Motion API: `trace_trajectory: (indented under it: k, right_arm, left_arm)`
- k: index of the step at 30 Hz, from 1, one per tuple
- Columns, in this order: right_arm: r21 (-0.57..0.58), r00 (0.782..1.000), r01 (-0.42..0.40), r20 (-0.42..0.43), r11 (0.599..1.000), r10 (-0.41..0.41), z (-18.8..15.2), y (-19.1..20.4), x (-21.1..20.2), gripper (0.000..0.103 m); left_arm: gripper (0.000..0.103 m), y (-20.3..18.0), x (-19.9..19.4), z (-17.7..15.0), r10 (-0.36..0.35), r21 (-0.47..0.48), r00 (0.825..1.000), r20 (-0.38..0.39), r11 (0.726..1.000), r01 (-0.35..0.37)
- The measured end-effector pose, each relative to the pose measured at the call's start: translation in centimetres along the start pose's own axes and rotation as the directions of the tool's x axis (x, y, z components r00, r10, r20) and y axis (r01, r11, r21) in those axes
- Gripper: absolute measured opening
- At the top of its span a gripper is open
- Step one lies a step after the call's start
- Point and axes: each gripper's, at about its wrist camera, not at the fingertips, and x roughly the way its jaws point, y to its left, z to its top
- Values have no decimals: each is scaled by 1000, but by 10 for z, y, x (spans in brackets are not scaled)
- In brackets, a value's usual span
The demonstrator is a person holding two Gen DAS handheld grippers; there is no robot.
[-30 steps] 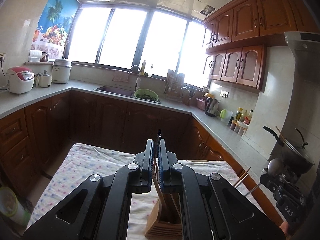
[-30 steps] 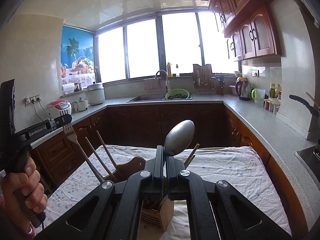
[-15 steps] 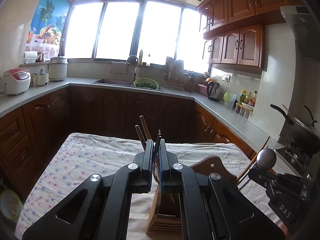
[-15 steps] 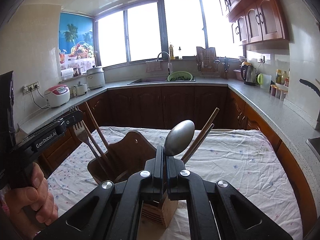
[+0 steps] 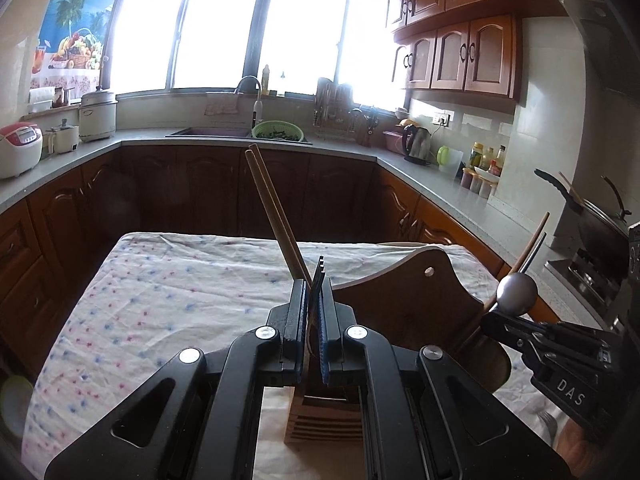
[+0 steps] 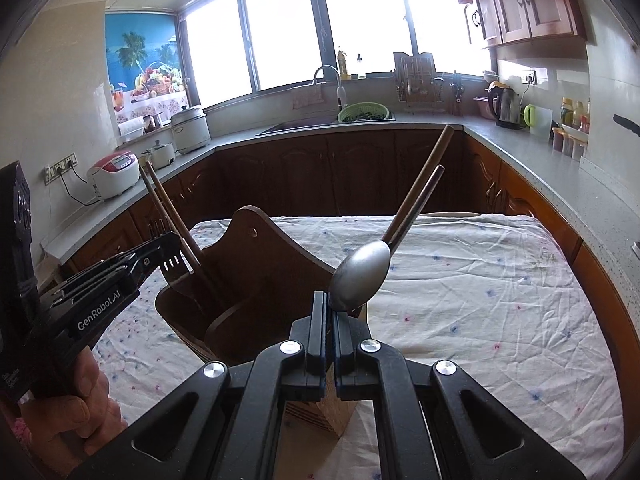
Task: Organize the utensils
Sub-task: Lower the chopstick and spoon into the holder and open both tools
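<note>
A wooden utensil holder [image 6: 260, 280] [image 5: 400, 292] with a tall curved back stands on the flowered tablecloth [image 6: 480, 280]. Wooden chopsticks [image 6: 168, 208] lean out of its left part, and another pair [image 6: 420, 196] leans out to the right. My left gripper [image 5: 316, 292] [image 6: 170, 246] is shut on a metal fork [image 6: 172, 266], tines up and its handle reaching down into the holder's left compartment. Just above the holder's near block, my right gripper [image 6: 328, 304] [image 5: 496, 316] is shut on a metal spoon [image 6: 362, 276] with the bowl up.
A person's hand [image 6: 72, 412] grips the left tool. Grey counters with dark wood cabinets wrap around the table; on them are a rice cooker [image 6: 114, 174], a sink with a green colander [image 6: 362, 113], a kettle [image 6: 506, 104] and a wok [image 5: 596, 220].
Both grippers have sunk toward the holder with fork and spoon still gripped. The holder and chopsticks now loom larger, and the fork's handle has entered the left compartment.
</note>
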Motion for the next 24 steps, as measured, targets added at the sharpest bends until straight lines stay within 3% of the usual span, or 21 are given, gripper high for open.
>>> trace_trajectory:
  k: [14, 15, 18, 22, 24]
  right_arm:
    - [24, 1000, -5, 0, 1000, 5, -1, -2, -5, 7]
    - [26, 1000, -5, 2, 1000, 5, -2, -2, -5, 7]
    - [44, 1000, -10, 0, 999, 10, -2, -5, -6, 8]
    - [77, 1000, -1, 3, 997, 1, -4, -11, -9, 17]
    - [95, 1000, 1, 4, 995, -1, -6, -15, -10, 27]
  left_arm:
    - [8, 3, -3, 1, -6, -21, 1000, -16, 1000, 6]
    - [13, 3, -5, 1, -7, -21, 1000, -13, 1000, 6]
    - [44, 4, -12, 2, 2, -27, 1000, 5, 1000, -2]
    - [47, 6, -22, 2, 5, -36, 1000, 20, 999, -5]
    - [49, 7, -24, 0, 5, -34, 1000, 15, 999, -5]
